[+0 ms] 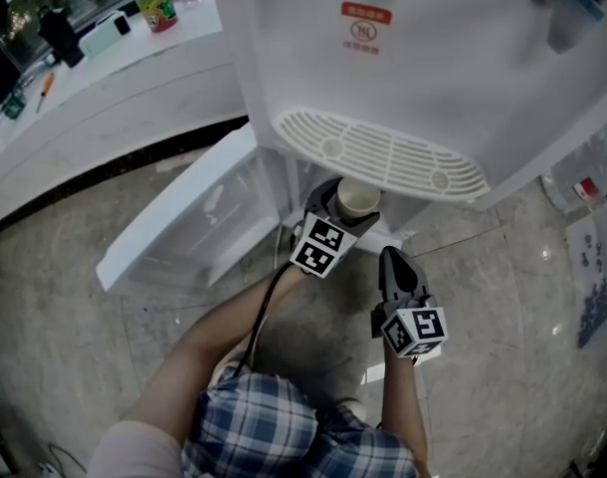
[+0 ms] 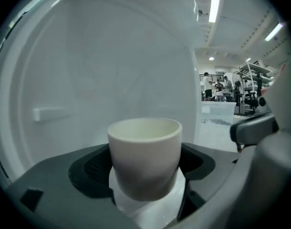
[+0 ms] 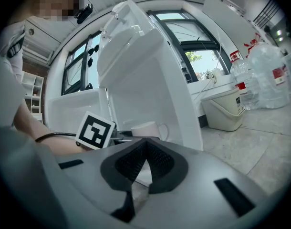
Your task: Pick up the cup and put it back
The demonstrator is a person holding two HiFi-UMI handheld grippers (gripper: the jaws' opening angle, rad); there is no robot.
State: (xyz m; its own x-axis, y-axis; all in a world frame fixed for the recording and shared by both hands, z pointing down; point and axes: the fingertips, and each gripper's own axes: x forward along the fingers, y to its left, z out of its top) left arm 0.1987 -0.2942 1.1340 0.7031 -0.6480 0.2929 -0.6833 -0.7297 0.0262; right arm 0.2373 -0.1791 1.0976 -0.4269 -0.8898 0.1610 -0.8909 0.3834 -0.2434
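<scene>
Left gripper (image 1: 333, 215) clamped round the body of the cup (image 2: 144, 156), held just below the dispenser (image 1: 413, 58) grille. Right gripper (image 3: 144, 159) pressed together, empty. Cup looks ceramic — stiff, smooth, probably breakable; grip the wall squarely, not the handle.

Head view: from high above, steeply down on the water dispenser (image 1: 413, 68). Left gripper view: close behind the cup (image 2: 144, 154), facing the water dispenser. Right gripper view: from the right, leftward at the same cup.
</scene>
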